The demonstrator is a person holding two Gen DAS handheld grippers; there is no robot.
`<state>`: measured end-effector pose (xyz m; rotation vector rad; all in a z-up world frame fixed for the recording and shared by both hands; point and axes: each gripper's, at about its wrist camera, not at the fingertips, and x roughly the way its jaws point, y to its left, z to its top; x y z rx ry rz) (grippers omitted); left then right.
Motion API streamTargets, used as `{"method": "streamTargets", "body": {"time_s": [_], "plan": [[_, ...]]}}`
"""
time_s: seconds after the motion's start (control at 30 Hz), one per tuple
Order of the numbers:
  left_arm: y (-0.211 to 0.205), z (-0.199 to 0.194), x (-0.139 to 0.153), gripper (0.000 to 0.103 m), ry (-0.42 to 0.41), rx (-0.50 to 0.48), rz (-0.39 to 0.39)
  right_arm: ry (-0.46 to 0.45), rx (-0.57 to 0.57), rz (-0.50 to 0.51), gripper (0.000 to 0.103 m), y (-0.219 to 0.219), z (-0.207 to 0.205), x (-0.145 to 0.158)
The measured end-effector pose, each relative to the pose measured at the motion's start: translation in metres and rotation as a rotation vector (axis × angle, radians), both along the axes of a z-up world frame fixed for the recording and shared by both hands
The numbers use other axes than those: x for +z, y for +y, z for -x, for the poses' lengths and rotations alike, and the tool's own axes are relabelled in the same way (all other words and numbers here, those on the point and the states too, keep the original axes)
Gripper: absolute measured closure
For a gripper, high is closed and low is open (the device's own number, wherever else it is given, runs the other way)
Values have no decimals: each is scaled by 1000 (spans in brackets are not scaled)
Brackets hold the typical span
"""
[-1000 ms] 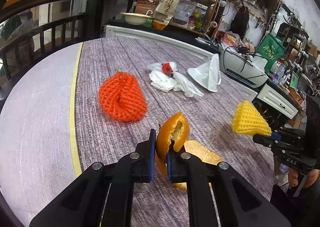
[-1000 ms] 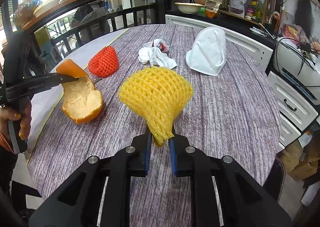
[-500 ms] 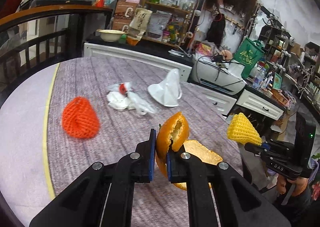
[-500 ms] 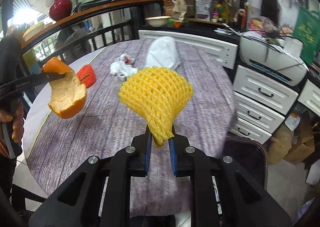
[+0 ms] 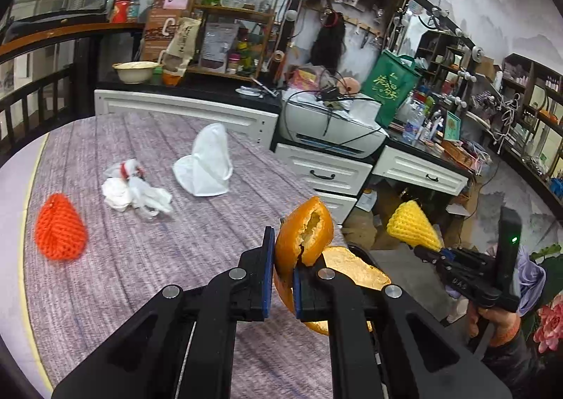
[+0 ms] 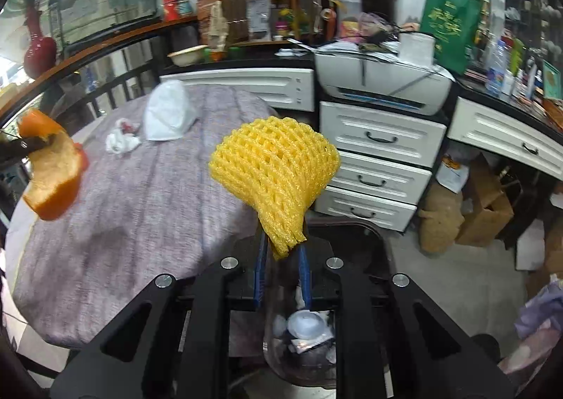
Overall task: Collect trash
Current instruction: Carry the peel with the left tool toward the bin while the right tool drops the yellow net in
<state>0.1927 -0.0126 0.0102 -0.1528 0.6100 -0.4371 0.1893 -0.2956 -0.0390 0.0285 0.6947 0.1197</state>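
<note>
— Right gripper (image 6: pixel 281 260)?
— Pinched on the yellow foam net (image 6: pixel 274 166), directly above the trash bin (image 6: pixel 302 335) beside the table's near edge; release looks next.
— Left gripper (image 5: pixel 280 288)?
— Clamped on orange peel (image 5: pixel 304 235), over the table (image 5: pixel 140 258), farther from the bin.
— Beyond?
— Red net (image 5: pixel 59 228) near the left edge, crumpled wrapper (image 5: pixel 132 191) and white mask (image 5: pixel 207 166) mid-table; white drawers (image 6: pixel 376 166) behind.
</note>
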Motion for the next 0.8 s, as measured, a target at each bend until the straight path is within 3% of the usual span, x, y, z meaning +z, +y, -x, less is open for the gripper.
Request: {"method": "streamTargets", "body": {"time_s": [0.67, 0.73, 0.8], "plan": [[-94, -15, -1, 94, 25, -144, -21, 284, -274, -6, 85, -86, -3, -132], [-101, -15, -3, 94, 32, -160, -20, 316, -306, -4, 77, -92, -4, -143], [-108, -13, -4, 94, 36, -174, -22, 339, -343, -20, 56, -100, -4, -152]]}}
